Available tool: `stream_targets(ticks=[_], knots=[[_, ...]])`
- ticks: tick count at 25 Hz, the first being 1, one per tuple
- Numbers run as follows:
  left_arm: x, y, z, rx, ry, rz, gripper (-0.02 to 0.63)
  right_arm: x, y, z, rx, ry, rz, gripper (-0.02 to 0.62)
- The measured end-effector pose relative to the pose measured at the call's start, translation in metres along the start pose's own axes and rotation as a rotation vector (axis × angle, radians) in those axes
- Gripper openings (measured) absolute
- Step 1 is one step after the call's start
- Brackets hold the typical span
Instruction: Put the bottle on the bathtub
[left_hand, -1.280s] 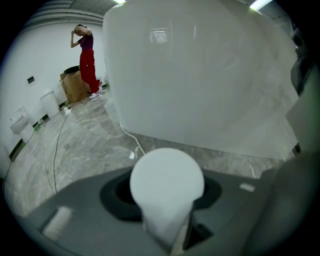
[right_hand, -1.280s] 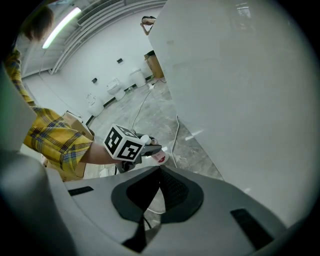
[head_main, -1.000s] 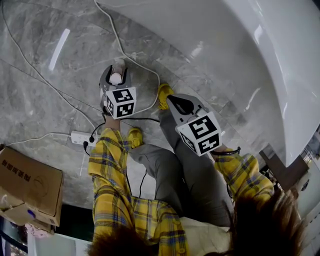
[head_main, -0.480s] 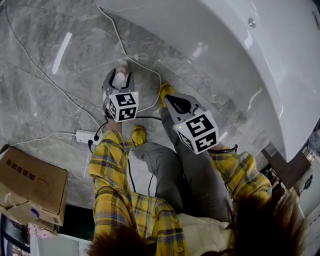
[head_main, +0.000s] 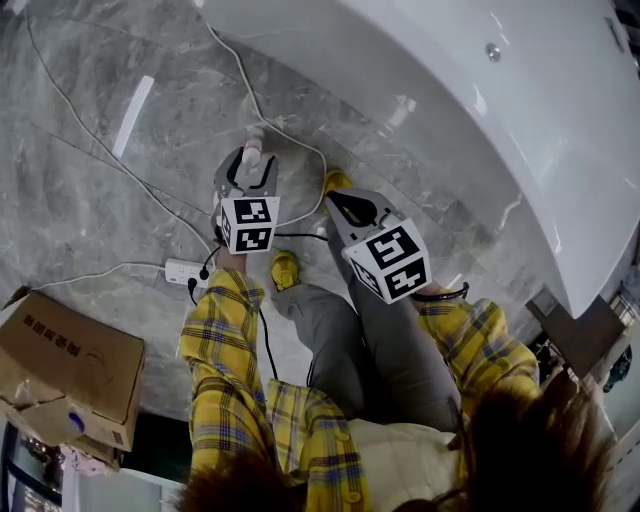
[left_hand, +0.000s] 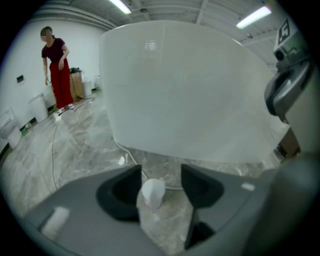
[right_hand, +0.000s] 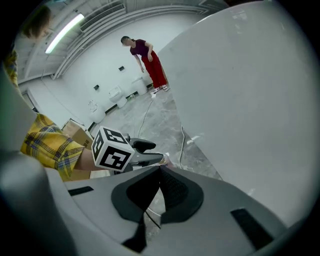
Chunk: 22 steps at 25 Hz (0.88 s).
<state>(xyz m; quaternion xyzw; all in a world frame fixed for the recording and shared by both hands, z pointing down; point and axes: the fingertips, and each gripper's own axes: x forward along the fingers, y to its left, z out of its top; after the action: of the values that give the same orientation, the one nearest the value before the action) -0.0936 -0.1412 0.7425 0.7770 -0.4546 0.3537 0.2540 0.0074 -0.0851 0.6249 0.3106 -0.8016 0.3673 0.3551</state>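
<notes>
- Since a second ago, the left gripper (head_main: 252, 162) has shifted a little right in the head view. The bottle (head_main: 252, 148) had its cap ringed by the fingers then; now the cap pokes past their tips. More of the rim of the tub (head_main: 450, 120) shows at the upper right.
- Left fingers (left_hand: 120, 192) have just been opening and stand wide. The bottle is between them, close to the left one, with a clear gap on its right, so they do not seem to clamp it.
- In the head view the bottle sits left of centre in the upper half. It looks upright on the floor (head_main: 90, 200) near the tub's foot, though whether it rests there I cannot tell for sure.
- Right gripper (right_hand: 160, 169) is at the centre of the head view; its fingers meet at the tips with nothing in them.
- The task has hardly begun, since the bottle is not on the tub. Left to do, I judge: close on the bottle, lift it to the rim, set it down and let go.
</notes>
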Motion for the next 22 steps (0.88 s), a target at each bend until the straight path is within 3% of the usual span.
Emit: stream_targets(ticks=[5, 14, 22], knots=[[-0.030, -0.005, 0.027, -0.035, -0.050, -0.030, 0.245, -0.014, 0.007, 0.011, 0.014, -0.013, -0.003, 0.012], [-0.107, 0.003, 0.083, -0.294, -0.187, -0.018, 0.170, -0.041, 0.019, 0.033, 0.036, -0.056, -0.013, 0.012], [-0.169, 0.001, 0.107, -0.383, -0.220, 0.007, 0.135, -0.062, 0.034, 0.057, 0.020, -0.095, -0.013, 0.012]])
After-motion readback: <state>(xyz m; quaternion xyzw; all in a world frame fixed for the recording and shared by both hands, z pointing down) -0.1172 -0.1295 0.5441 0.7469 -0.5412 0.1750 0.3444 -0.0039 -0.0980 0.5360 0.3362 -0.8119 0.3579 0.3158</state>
